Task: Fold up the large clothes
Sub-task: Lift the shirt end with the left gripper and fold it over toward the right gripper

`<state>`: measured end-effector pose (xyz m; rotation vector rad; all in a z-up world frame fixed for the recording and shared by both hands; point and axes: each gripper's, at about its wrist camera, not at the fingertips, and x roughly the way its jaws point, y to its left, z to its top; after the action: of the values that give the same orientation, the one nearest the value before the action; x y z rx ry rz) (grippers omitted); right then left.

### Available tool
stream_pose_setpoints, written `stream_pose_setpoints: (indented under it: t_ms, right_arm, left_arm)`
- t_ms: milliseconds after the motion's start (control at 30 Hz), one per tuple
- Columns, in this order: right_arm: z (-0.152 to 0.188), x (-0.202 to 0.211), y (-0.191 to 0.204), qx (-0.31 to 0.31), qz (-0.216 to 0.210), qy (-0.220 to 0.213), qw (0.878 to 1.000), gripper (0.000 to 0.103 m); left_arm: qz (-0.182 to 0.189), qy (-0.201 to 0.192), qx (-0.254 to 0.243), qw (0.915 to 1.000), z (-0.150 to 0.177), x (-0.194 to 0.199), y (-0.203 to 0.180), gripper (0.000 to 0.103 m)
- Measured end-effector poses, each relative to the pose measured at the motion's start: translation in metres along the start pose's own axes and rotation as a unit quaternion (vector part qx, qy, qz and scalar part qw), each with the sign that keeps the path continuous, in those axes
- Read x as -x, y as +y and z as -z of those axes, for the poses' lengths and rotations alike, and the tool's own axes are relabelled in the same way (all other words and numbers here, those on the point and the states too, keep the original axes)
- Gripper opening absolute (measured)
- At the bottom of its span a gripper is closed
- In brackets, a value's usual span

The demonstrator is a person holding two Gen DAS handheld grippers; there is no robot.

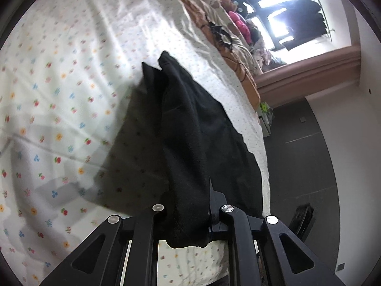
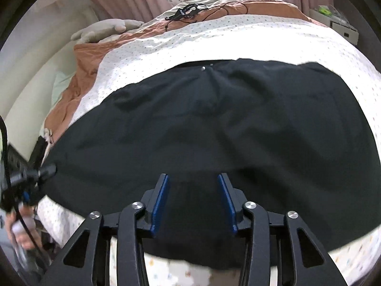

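A large black garment (image 2: 214, 124) lies spread wide on the flowered white bed sheet (image 2: 190, 38), with a small metal button near its far edge. My right gripper (image 2: 194, 178) hovers over the garment's near part, open; its blue pads (image 2: 162, 202) stand apart and press on nothing. In the left wrist view a bunched fold of the same black cloth (image 1: 185, 119) rises off the sheet (image 1: 59, 95) into my left gripper (image 1: 190, 205), which is shut on it; the cloth hides the fingertips. That hand-held left tool (image 2: 21, 174) shows blurred at the right wrist view's left edge.
An orange blanket (image 2: 78, 78) and a grey plush toy (image 2: 107, 28) lie at the bed's far left. Black cables (image 2: 190, 12) sit on the bedding beyond. Dark floor (image 1: 297, 155) runs along the bed's edge. A person's hand (image 2: 21, 236) is at lower left.
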<state>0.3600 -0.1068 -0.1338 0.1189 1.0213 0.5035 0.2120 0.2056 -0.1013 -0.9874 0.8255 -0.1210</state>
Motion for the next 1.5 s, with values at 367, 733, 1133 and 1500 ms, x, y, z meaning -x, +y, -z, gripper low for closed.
stream_pose_setpoints:
  t_ms: [367, 733, 1133, 1500]
  right_arm:
    - [0.059, -0.020, -0.018, -0.048, -0.001, 0.012, 0.999, 0.029]
    - [0.059, -0.015, -0.042, -0.077, -0.069, 0.016, 0.995, 0.029]
    - [0.065, 0.048, -0.092, -0.110, -0.091, -0.050, 0.988, 0.029]
    - [0.087, 0.102, -0.179, -0.178, -0.073, -0.105, 0.976, 0.029]
  left_arm:
    - [-0.012, -0.003, -0.063, 0.9979, -0.002, -0.007, -0.061, 0.015]
    - [0.002, 0.006, -0.141, 0.9900, -0.003, -0.025, -0.155, 0.015]
    - [0.009, 0.035, -0.219, 0.9750, 0.011, -0.081, -0.261, 0.015]
    - [0.005, 0.101, -0.271, 0.9573, 0.058, -0.168, -0.327, 0.015]
